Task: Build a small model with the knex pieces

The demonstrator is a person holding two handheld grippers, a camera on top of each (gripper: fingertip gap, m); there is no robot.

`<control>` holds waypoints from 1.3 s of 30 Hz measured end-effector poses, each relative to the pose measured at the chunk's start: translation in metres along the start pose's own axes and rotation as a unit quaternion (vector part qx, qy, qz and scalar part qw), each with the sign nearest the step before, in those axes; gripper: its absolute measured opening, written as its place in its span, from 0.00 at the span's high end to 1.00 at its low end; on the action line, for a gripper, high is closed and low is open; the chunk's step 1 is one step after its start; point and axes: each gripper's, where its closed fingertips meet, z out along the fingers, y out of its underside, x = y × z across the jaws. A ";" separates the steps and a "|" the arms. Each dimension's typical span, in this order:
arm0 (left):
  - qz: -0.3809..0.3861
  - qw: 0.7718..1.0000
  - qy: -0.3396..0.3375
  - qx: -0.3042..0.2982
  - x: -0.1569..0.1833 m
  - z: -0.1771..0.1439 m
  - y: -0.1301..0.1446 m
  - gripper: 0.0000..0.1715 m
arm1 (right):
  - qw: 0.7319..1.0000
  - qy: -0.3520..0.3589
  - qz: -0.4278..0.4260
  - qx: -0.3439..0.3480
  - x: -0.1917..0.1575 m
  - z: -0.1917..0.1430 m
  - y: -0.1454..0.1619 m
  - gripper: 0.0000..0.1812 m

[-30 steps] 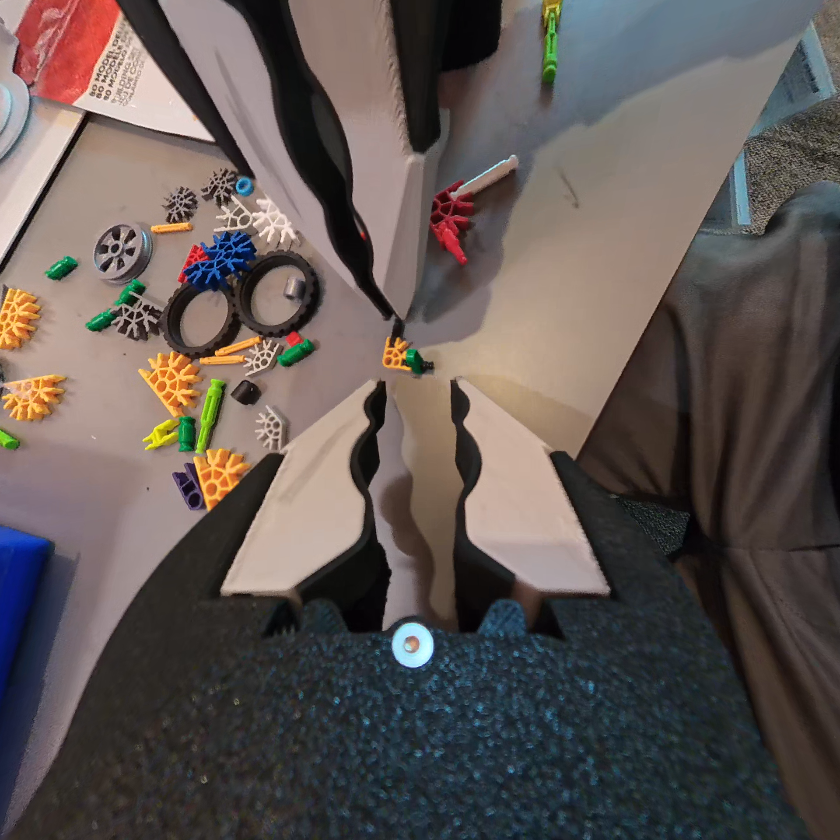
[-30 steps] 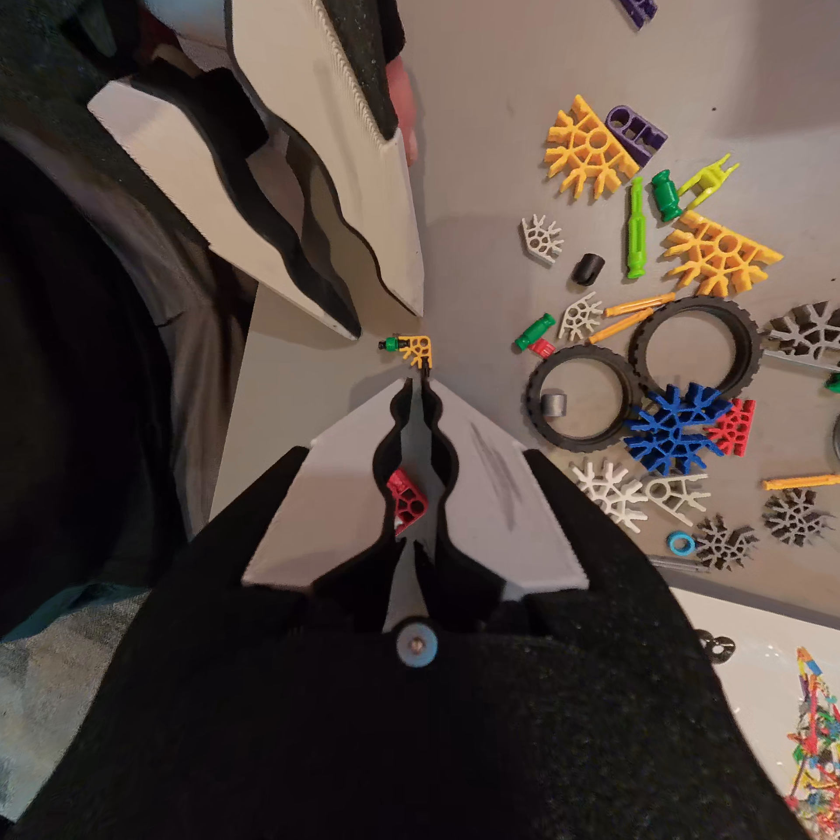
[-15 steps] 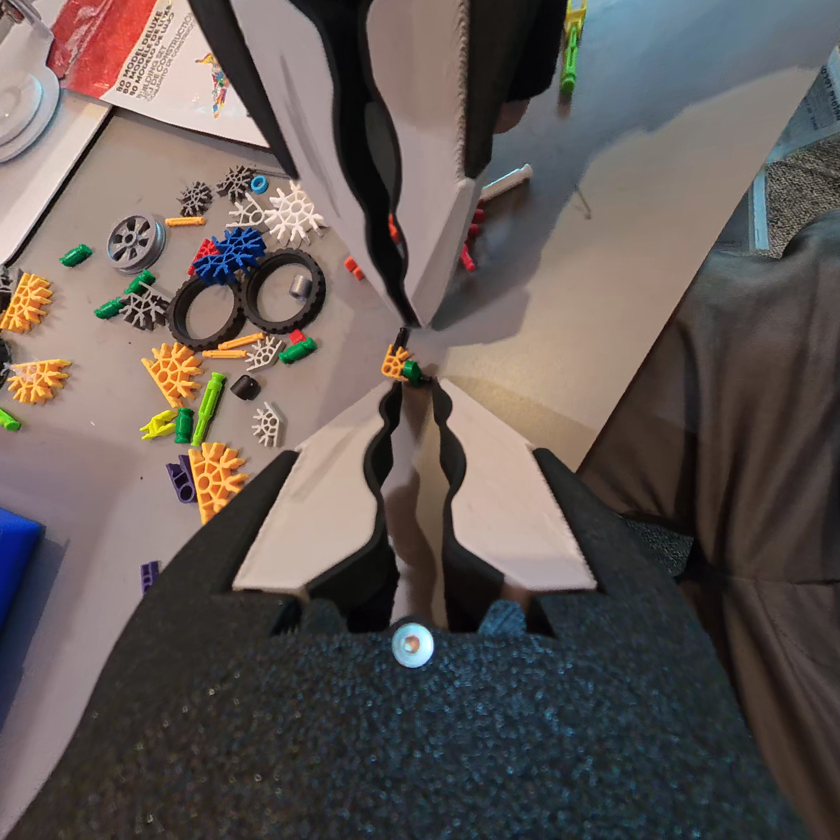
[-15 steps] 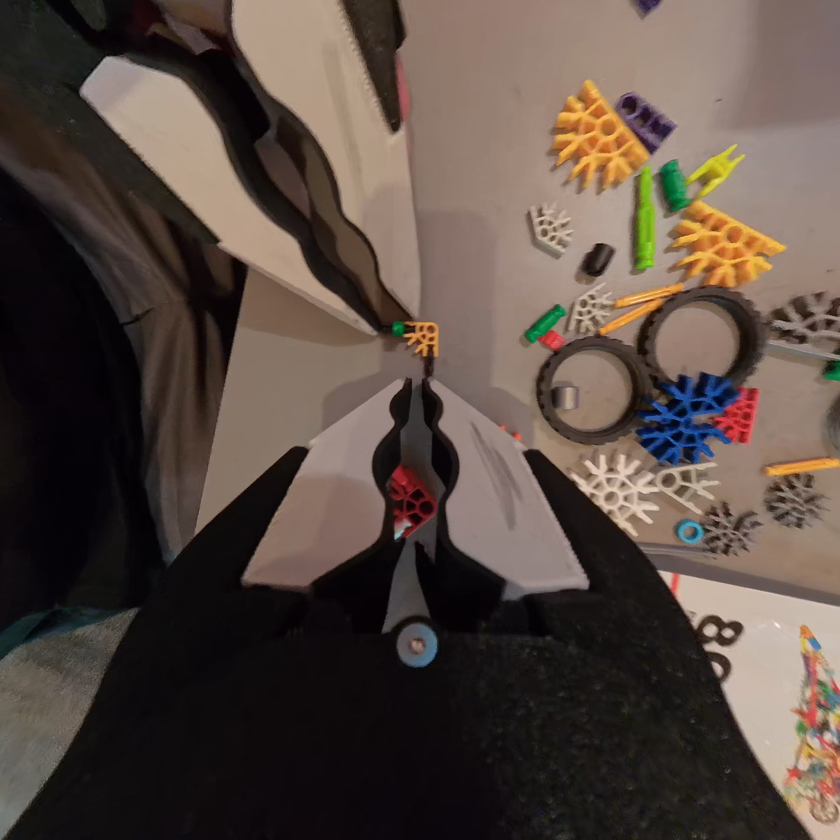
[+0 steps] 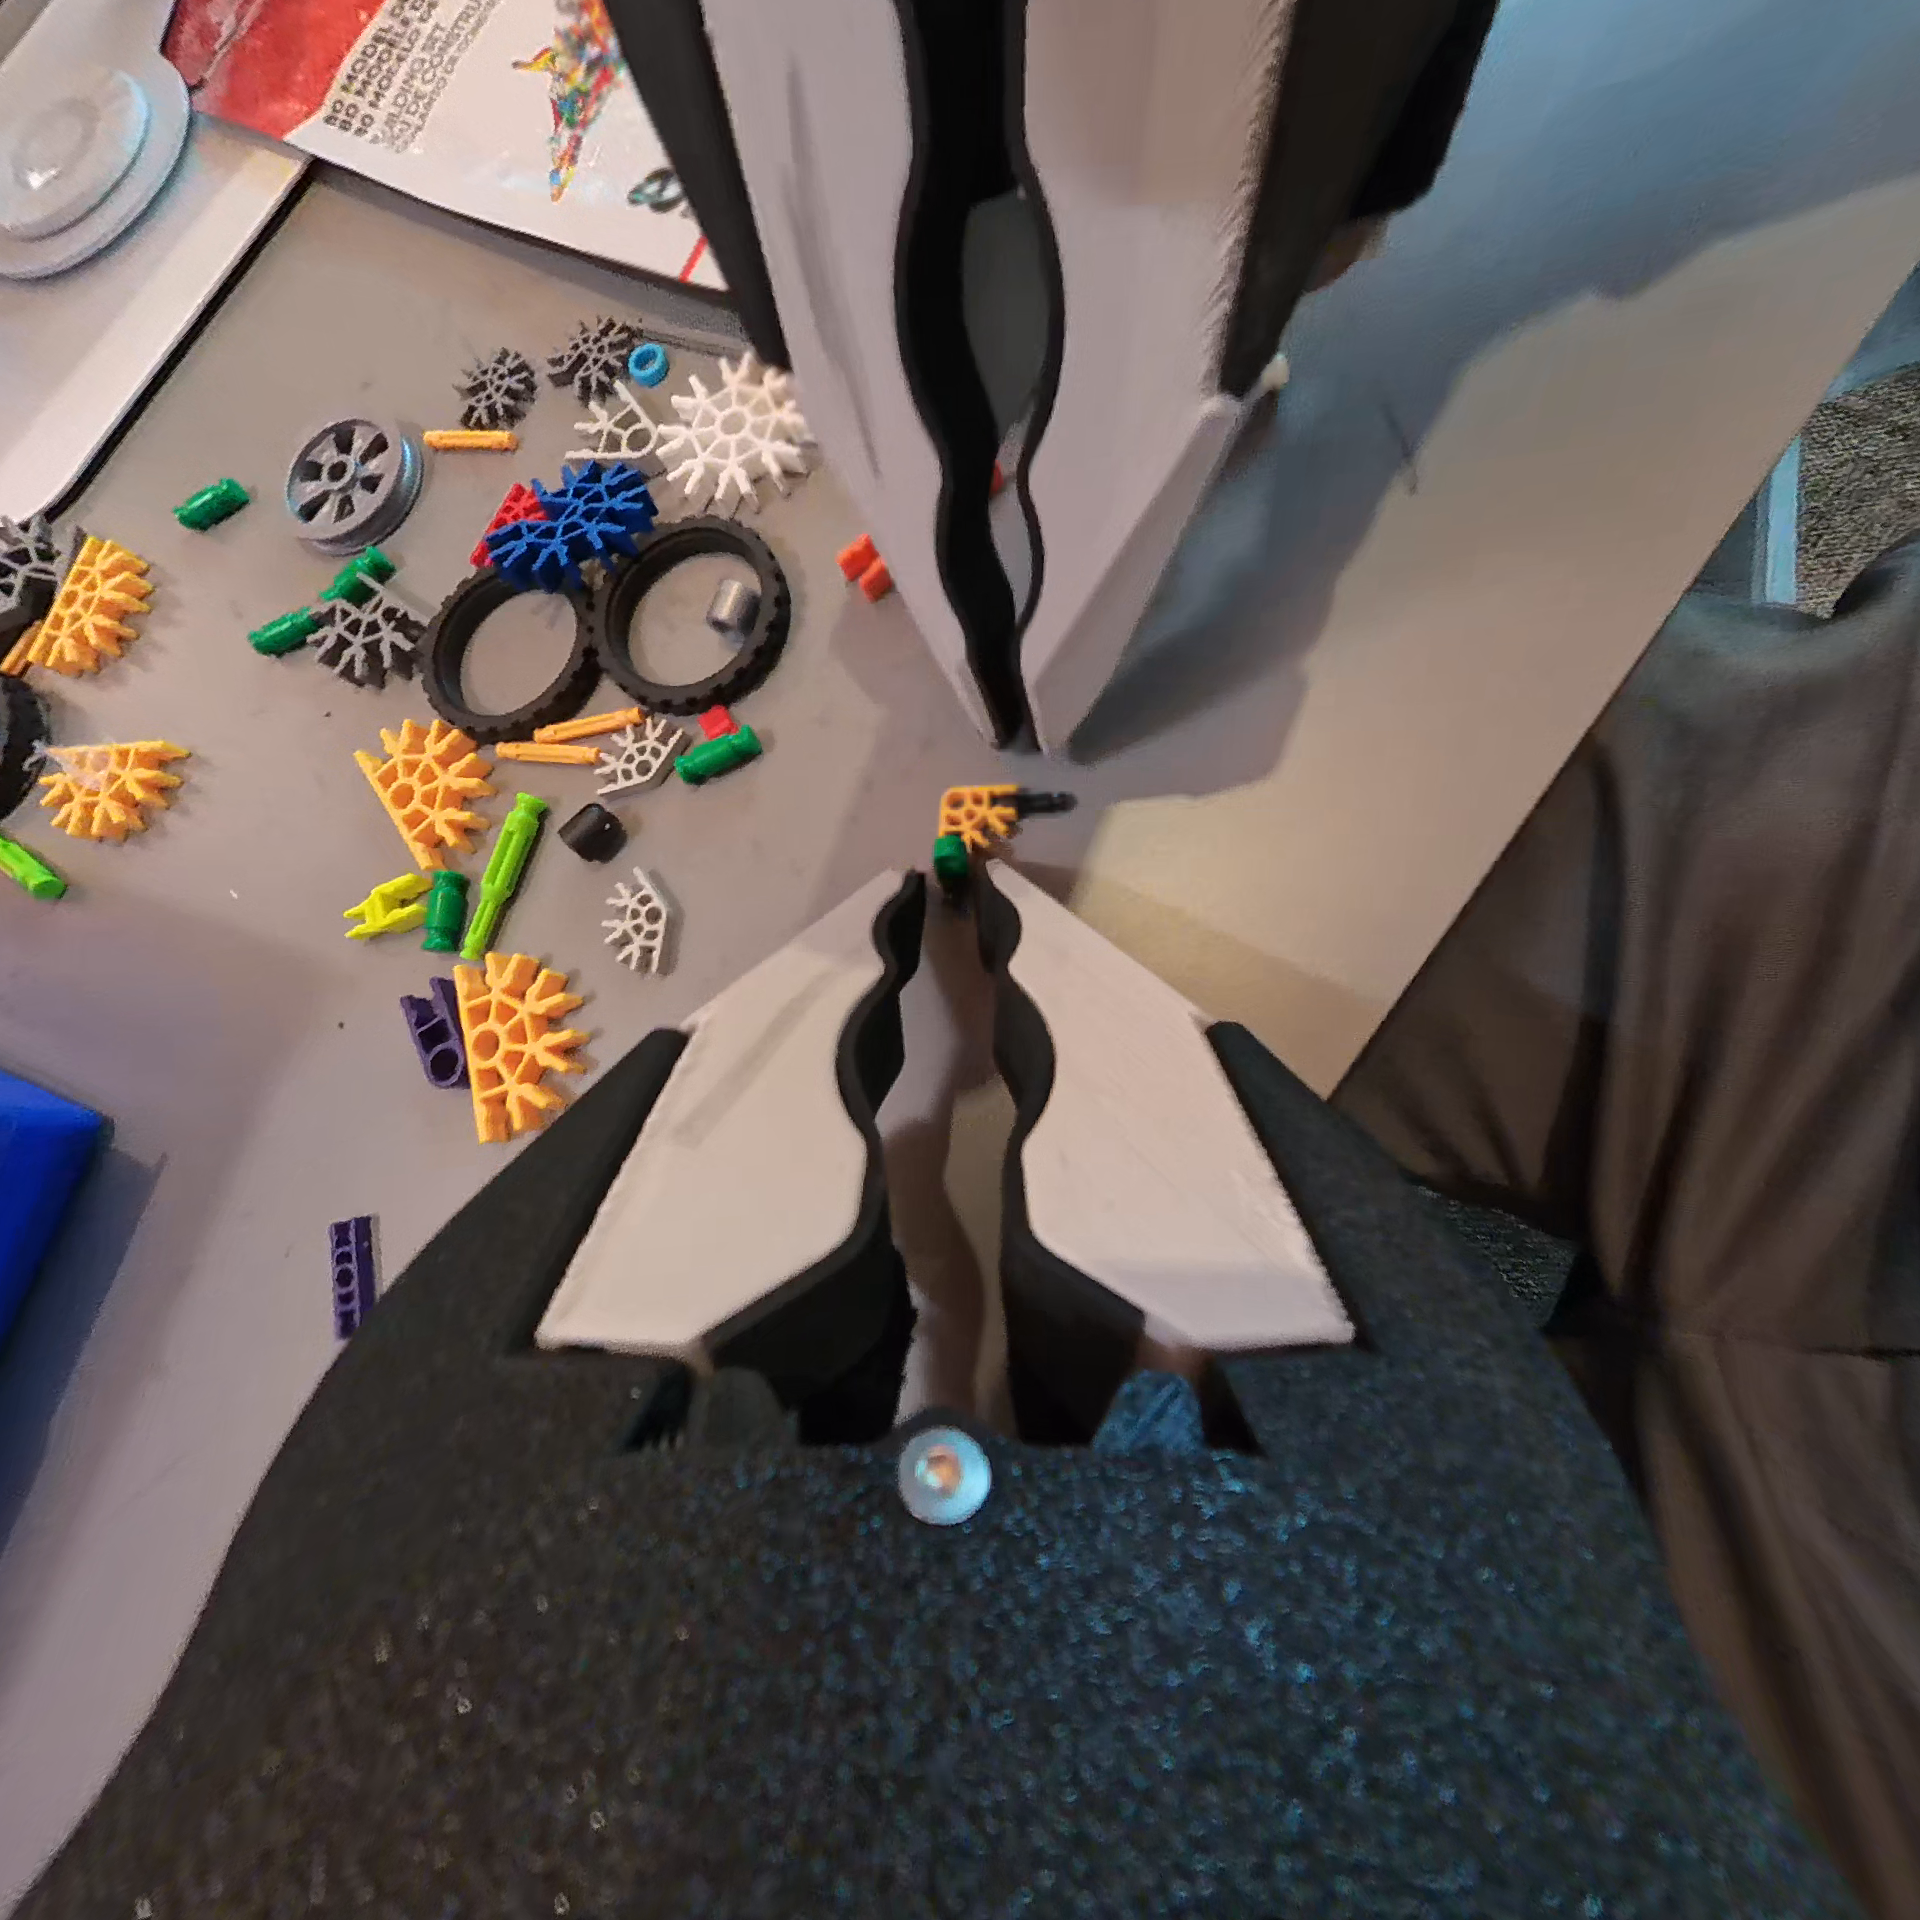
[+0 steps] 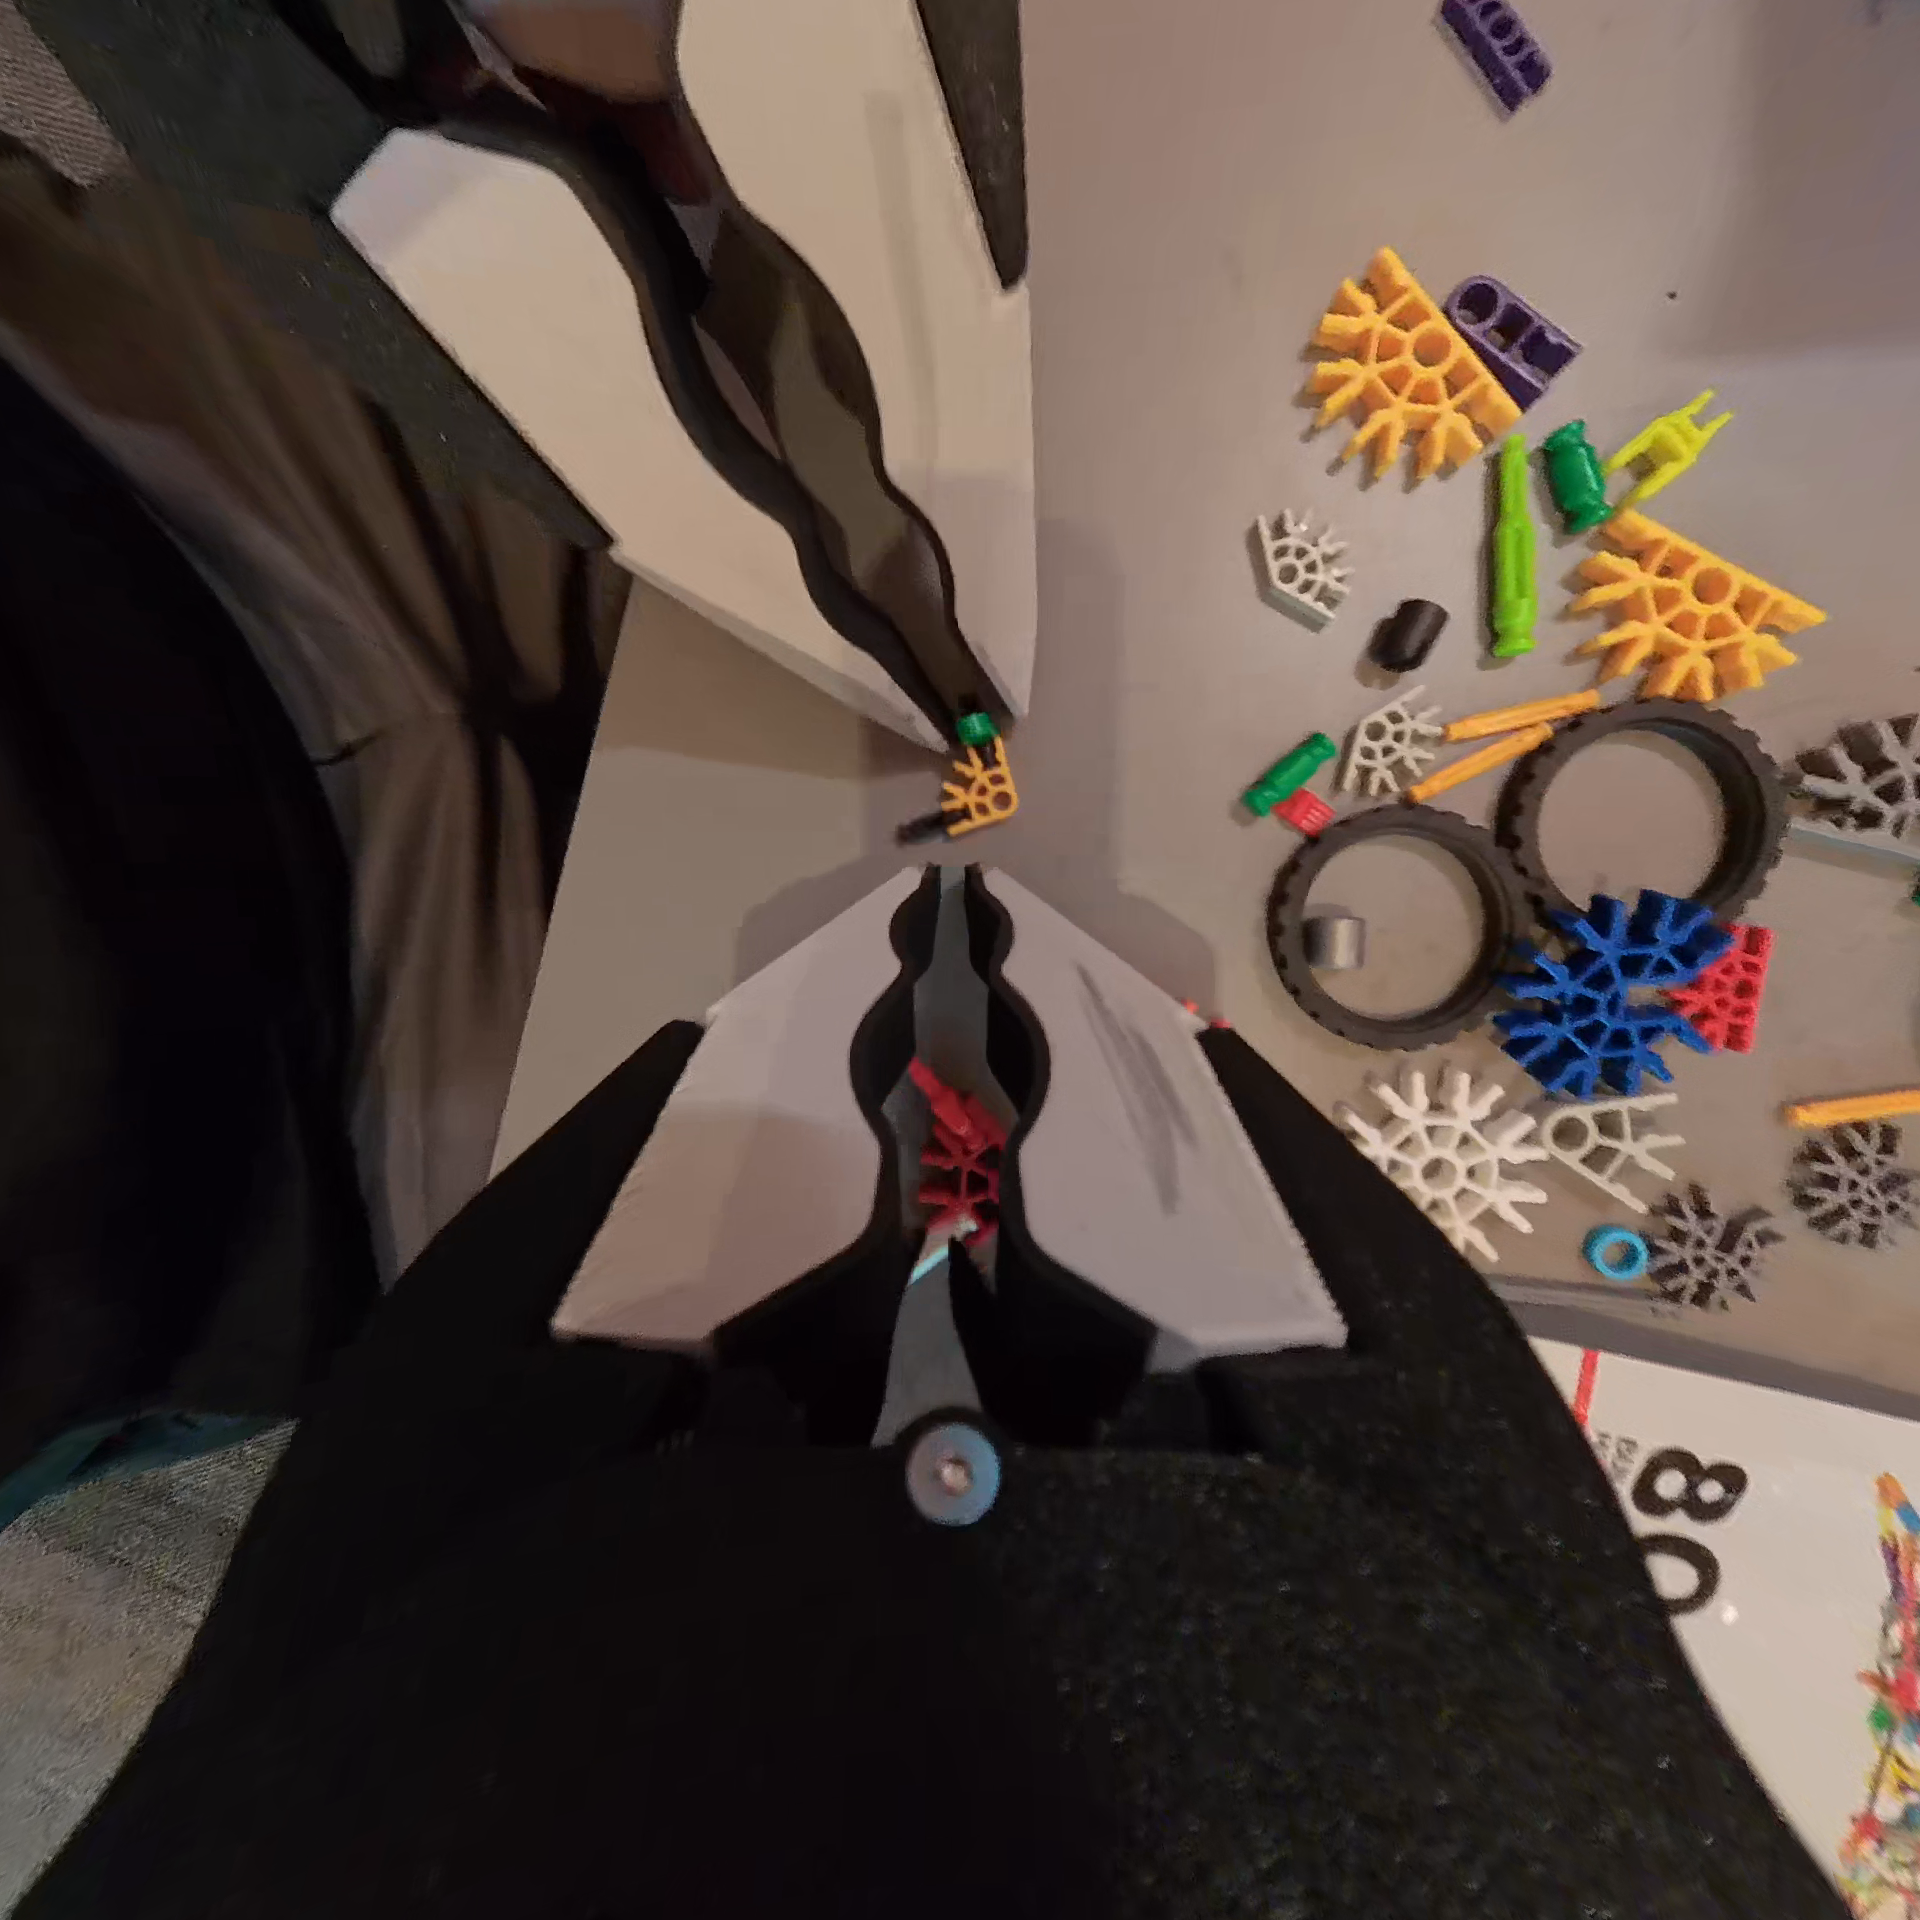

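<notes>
A small orange connector [image 5: 977, 812] carries a short green rod [image 5: 950, 860] and a short black rod [image 5: 1044, 801]. My left gripper [image 5: 951, 885] is shut on the green rod and holds the piece just above the grey table [image 5: 260, 987]. In the right wrist view the left gripper's tips pinch the green rod [image 6: 975, 725], with the connector [image 6: 982, 790] and black rod [image 6: 920, 828] hanging free. My right gripper [image 6: 951, 875] is shut and empty, a short way from the black rod. It also shows in the left wrist view [image 5: 1018, 736]. Red connectors [image 6: 961, 1153] lie on the table behind its jaws.
Loose parts lie to the side: two black tyres [image 5: 696, 629], a blue snowflake connector [image 5: 571, 520], several orange connectors, green rods, a grey wheel [image 5: 348, 483]. A booklet [image 5: 499, 114] lies at the back, a blue box [image 5: 42, 1195] at the left. A person's dark clothing [image 5: 1662, 935] is past the table edge. My two grippers' fingertips are within a few centimetres of each other.
My left gripper moved up to the green rod and closed on it. The orange piece turned, so its black rod left the right gripper's tips, which now stand apart from it.
</notes>
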 end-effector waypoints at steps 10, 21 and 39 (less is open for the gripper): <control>-0.006 1.000 0.000 0.001 0.001 -0.003 0.002 0.94 | 0.998 0.040 -0.005 0.053 0.012 -0.023 -0.009 0.95; -0.016 1.000 -0.014 0.019 -0.011 -0.013 0.014 0.93 | 0.923 0.196 0.058 0.325 0.081 -0.142 -0.019 0.95; -0.028 0.998 -0.048 0.010 -0.045 -0.029 0.033 0.91 | 0.903 0.334 0.073 0.261 0.135 -0.129 0.030 0.94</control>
